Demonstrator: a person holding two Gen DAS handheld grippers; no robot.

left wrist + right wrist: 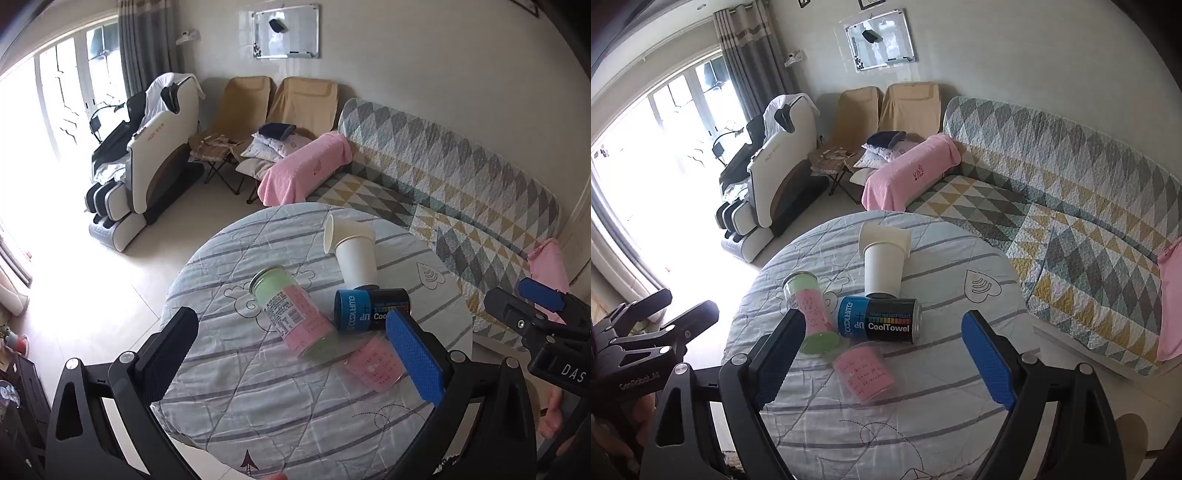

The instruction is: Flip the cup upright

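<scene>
Several cups and containers lie on their sides on a round table [258, 417] with a striped cloth. Two white paper cups lie at the far side: one [356, 260] [882, 267] in front, another [349, 230] [884, 236] behind it. A green and pink clear cup [295, 317] [812, 317], a blue and black CoolTowel can [369, 310] [879, 319] and a pink clear cup [373, 363] [866, 371] lie nearer. My left gripper [295, 354] is open above the near cups. My right gripper [882, 363] is open around the pink cup's position, above it.
A quilted sofa [461, 177] with a pink towel [303, 166] stands behind and right of the table. A massage chair [155, 162] and two folding chairs [251, 118] stand at the back. The right gripper shows in the left wrist view [535, 314].
</scene>
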